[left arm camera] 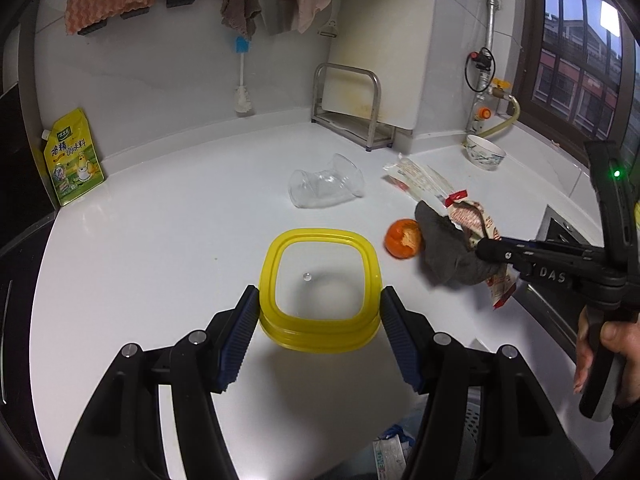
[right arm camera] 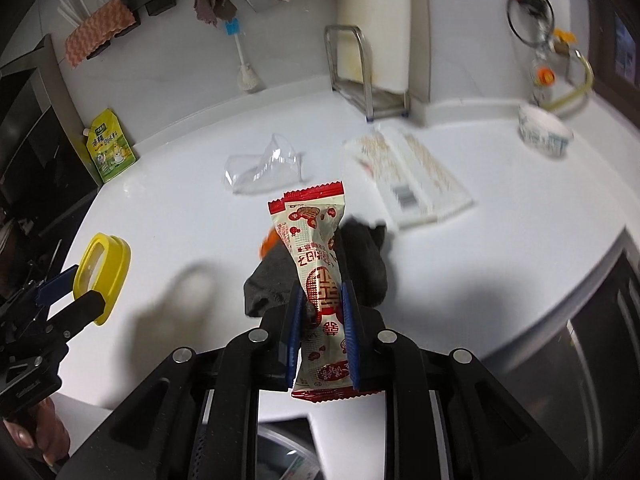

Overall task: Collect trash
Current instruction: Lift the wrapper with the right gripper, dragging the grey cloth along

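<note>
My left gripper (left arm camera: pixel 320 300) is shut on a yellow-rimmed clear container lid (left arm camera: pixel 320 280), held above the white counter; it also shows in the right wrist view (right arm camera: pixel 105 268). My right gripper (right arm camera: pixel 322 292) is shut on a red-and-cream snack wrapper (right arm camera: pixel 316 248), lifted over a dark grey cloth (right arm camera: pixel 364 264). In the left wrist view the wrapper (left arm camera: pixel 476 224) and cloth (left arm camera: pixel 444 252) sit by the right gripper's tip. An orange peel (left arm camera: pixel 403 238) lies beside the cloth. A crushed clear plastic cup (left arm camera: pixel 326 184) and a flat white package (left arm camera: pixel 416 178) lie farther back.
A yellow seasoning pouch (left arm camera: pixel 74 158) leans at the left wall. A metal rack (left arm camera: pixel 352 108) and a bowl (left arm camera: pixel 485 153) stand at the back right. A sink edge (left arm camera: pixel 560 232) is at right. A bin with trash (left arm camera: pixel 400 448) shows below the counter edge.
</note>
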`<state>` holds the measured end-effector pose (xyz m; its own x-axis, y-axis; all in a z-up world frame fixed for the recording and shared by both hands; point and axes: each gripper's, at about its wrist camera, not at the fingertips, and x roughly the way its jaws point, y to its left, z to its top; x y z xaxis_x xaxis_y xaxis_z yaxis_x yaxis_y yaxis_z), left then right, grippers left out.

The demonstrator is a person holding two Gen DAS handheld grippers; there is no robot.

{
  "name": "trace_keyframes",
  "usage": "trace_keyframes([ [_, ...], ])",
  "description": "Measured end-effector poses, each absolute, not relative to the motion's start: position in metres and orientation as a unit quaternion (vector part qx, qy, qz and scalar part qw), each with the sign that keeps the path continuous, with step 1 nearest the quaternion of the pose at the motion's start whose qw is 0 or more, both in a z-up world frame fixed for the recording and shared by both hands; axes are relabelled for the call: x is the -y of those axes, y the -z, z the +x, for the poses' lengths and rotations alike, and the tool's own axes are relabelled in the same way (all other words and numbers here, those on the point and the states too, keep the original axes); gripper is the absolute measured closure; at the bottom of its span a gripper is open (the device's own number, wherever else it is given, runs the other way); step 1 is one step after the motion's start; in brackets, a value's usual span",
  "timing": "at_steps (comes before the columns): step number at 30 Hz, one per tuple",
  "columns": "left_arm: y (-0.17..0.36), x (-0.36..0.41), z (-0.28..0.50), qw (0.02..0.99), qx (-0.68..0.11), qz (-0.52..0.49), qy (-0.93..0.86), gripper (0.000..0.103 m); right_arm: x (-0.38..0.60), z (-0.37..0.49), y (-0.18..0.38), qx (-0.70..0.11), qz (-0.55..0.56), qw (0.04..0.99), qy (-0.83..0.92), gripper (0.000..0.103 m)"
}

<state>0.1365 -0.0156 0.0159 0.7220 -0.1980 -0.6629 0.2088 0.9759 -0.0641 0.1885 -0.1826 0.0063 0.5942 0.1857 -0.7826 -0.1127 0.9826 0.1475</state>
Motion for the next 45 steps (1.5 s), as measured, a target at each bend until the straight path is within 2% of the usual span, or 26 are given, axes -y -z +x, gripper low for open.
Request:
trace_keyframes([
  [7, -0.014, 0.02, 0.117, 0.925, -0.361, 0.012, 0.116, 0.043, 0.191, 0.172, 0.016, -0.45, 0.062, 0.889, -0.064, 0.084],
  [17, -0.016, 0.02, 0.111, 0.925, -0.362, 0.014, 0.117, 0.043, 0.192, 0.169, 0.025, -0.469, 0.054, 0.88, -0.057, 0.079],
  [19, -0.016, 0.02, 0.109, 0.925, -0.361, 0.014, 0.118, 0.043, 0.192, 0.167, 0.025, -0.469, 0.049, 0.88, -0.054, 0.076],
  [21, -0.016, 0.021, 0.109, 0.925, -0.362, 0.015, 0.119, 0.043, 0.193, 0.165, 0.024, -0.467, 0.052, 0.881, -0.051, 0.064],
  [23, -0.017, 0.021, 0.109, 0.924, -0.362, 0.015, 0.12, 0.043, 0.196, 0.161, 0.023, -0.463, 0.051, 0.884, -0.046, 0.064],
  [25, -0.017, 0.02, 0.11, 0.924, -0.362, 0.014, 0.12, 0.043, 0.198, 0.158, 0.022, -0.459, 0.048, 0.886, -0.041, 0.065],
  [27, -0.018, 0.021, 0.109, 0.924, -0.362, 0.015, 0.12, 0.043, 0.2, 0.156, 0.022, -0.459, 0.049, 0.886, -0.041, 0.083],
  [30, -0.019, 0.022, 0.106, 0.924, -0.362, 0.014, 0.121, 0.043, 0.202, 0.153, 0.023, -0.463, 0.055, 0.884, -0.043, 0.087],
  [45, -0.023, 0.025, 0.089, 0.925, -0.358, 0.018, 0.125, 0.043, 0.212, 0.132, 0.015, -0.452, 0.091, 0.887, -0.037, 0.09],
])
